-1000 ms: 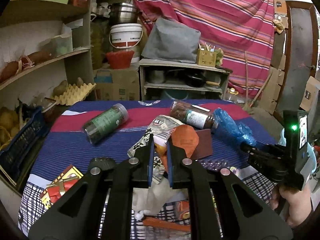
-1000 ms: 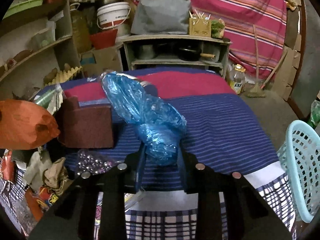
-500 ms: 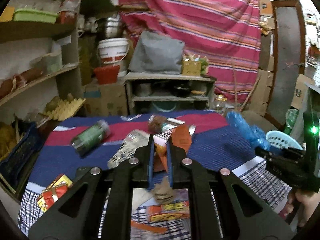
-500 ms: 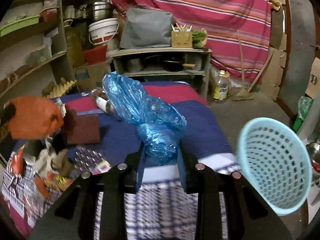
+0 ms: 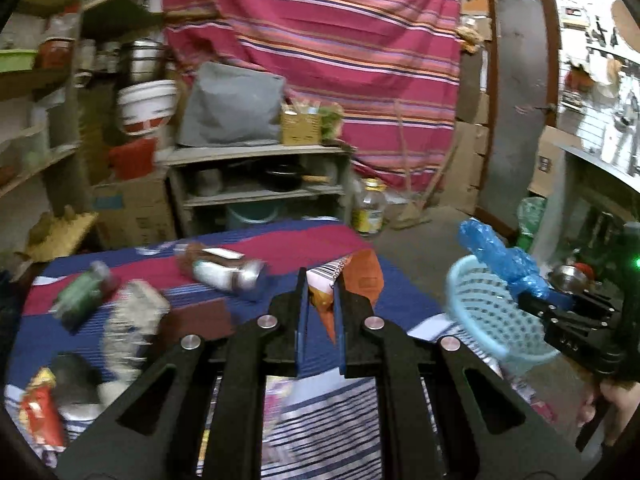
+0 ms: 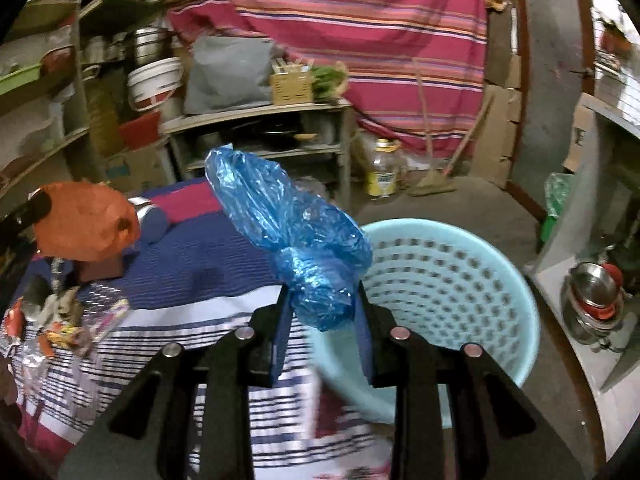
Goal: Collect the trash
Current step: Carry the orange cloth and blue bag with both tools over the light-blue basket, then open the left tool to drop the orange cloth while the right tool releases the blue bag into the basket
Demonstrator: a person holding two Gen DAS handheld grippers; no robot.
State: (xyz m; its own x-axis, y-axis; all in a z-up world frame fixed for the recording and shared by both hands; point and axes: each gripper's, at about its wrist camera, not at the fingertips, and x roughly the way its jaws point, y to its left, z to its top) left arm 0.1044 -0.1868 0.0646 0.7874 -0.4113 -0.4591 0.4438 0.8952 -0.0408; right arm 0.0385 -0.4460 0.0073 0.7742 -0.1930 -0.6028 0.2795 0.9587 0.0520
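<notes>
Blue crumpled plastic bag [image 6: 298, 236] clamped between the fingers of the right gripper [image 6: 320, 312], held just above the near rim of a pale blue mesh basket [image 6: 452, 276] on the floor right of the table. Orange snack wrapper [image 5: 352, 276] pinched tight in the left gripper [image 5: 320, 304], jaws nearly together, over the right part of the striped tablecloth [image 5: 248, 308]. Left behind on the cloth: a green-labelled jar [image 5: 82, 300] lying far left, another jar on its side [image 5: 224, 270] farther back, a dark red pad [image 5: 200, 318] between them, blurred scraps at the near left. Right gripper and bag also visible at the right edge of the left view, beside the basket.
</notes>
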